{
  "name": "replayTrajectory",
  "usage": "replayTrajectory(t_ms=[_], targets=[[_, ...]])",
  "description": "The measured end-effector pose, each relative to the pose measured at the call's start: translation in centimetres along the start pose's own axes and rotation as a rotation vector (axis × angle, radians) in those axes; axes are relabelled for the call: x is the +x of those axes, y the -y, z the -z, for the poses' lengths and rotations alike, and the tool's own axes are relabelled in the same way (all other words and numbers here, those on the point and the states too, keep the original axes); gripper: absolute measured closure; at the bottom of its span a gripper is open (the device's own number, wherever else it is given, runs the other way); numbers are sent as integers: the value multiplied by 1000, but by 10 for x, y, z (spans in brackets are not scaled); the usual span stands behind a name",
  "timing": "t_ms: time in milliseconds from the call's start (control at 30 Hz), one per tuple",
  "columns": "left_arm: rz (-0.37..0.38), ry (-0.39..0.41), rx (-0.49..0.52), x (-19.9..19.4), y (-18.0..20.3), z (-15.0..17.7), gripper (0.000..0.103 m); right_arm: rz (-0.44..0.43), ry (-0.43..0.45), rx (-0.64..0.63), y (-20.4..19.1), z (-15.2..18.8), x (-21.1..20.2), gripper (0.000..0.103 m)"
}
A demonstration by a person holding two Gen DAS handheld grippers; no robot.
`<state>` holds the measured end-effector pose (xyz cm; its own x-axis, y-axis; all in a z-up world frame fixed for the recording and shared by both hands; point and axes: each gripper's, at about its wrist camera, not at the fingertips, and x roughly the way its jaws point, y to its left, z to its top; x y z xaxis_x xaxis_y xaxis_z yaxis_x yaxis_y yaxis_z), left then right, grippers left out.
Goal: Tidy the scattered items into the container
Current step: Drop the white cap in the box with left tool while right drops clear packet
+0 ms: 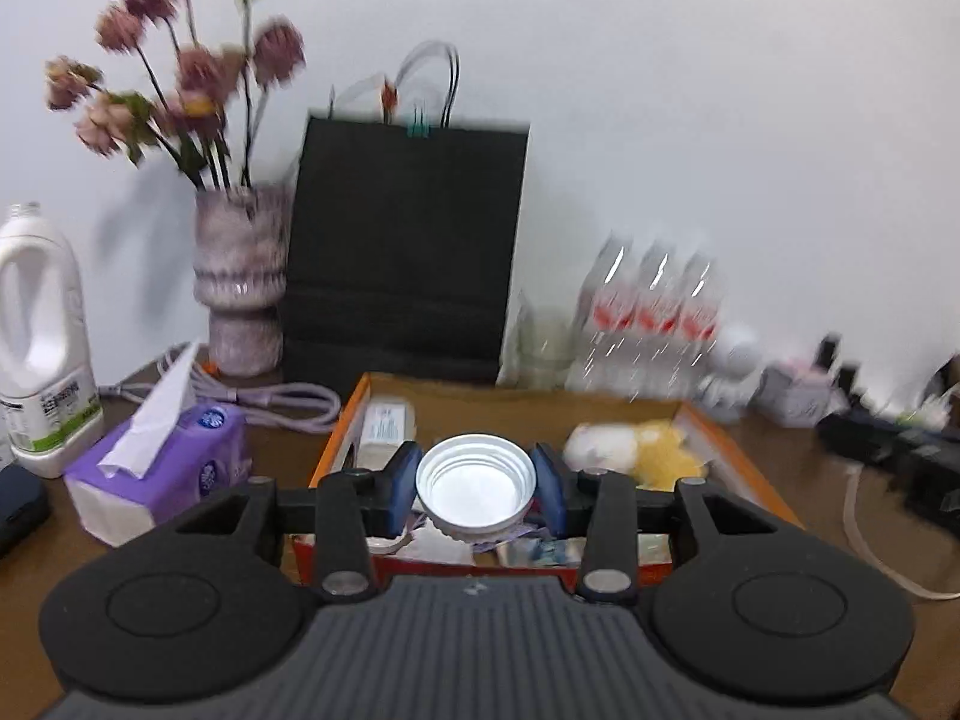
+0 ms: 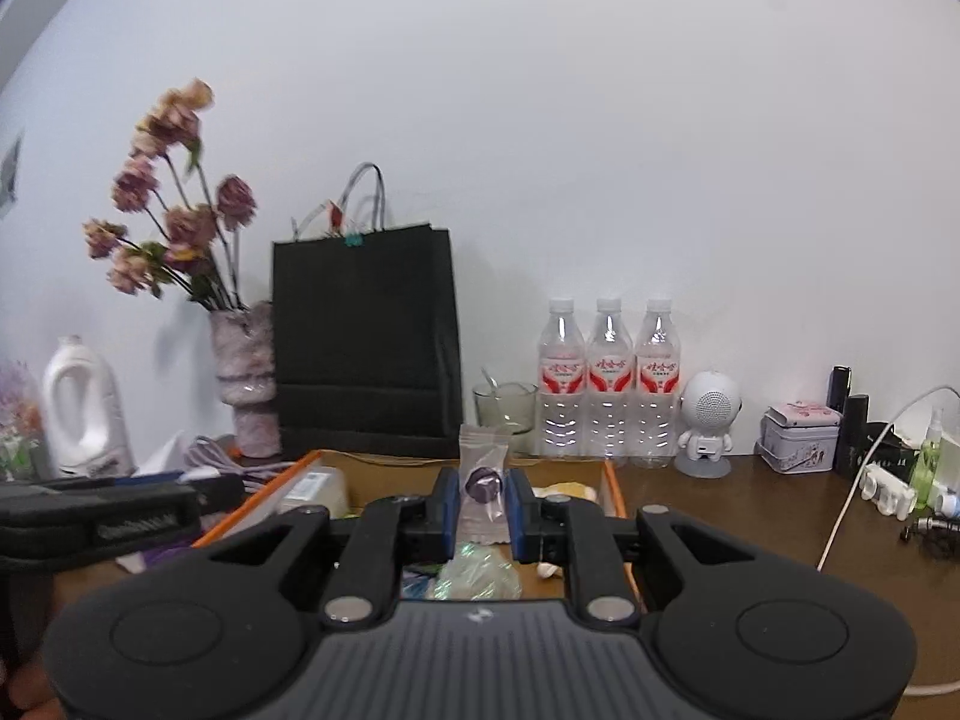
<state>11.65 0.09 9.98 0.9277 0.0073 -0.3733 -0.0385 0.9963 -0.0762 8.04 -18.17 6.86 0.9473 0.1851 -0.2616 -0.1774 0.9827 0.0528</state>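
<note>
While the left wrist view is looking over the tabletop (image 1: pixel 198 546), the left gripper (image 1: pixel 475 483) is holding a white lid (image 1: pixel 475 480) between its blue pads, partly open around it, with the hollow side facing the camera. The lid is hanging above the near part of the box (image 1: pixel 336 438), an orange-edged carton that is already carrying a pale packet (image 1: pixel 384 426), a white and yellow soft thing (image 1: pixel 636 450) and some papers near the front wall. A tissue pack (image 1: pixel 162 468) is lying just beside the box on the left. The far things are blurred in this view.

In the right wrist view, the right gripper (image 2: pixel 483 495) is pinching a small clear bag (image 2: pixel 483 462) with a dark purple thing inside; the pads are almost fully together on the thin plastic. The bag is standing over the same box (image 2: pixel 612 480), about at its middle. The left gripper (image 2: pixel 114 516) is showing at the left edge, near the box's left wall.

I judge that both items are at the dropping step. To do it well, each gripper should be lowering inside the walls before opening, over a free patch of the floor. The lid may roll, so it is better released low and flat. The two hands should be keeping apart, so they are not bumping.
</note>
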Motion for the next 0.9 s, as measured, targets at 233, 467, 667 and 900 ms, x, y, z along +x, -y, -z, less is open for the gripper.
replayTrajectory(t_ms=[233,467,667,900], targets=[[39,-199,-18,79,-13,-34,62,-18,-250,110,31,-22,76,88],[49,-494,-26,152,-33,-30,62,-35,-632,131,48,-15,178,88],[51,-565,-14,173,-40,-21,60,23,-787,21,39,12,216,86],[95,-578,-21,174,-41,-27,45,16,-756,33,34,1,215,48]])
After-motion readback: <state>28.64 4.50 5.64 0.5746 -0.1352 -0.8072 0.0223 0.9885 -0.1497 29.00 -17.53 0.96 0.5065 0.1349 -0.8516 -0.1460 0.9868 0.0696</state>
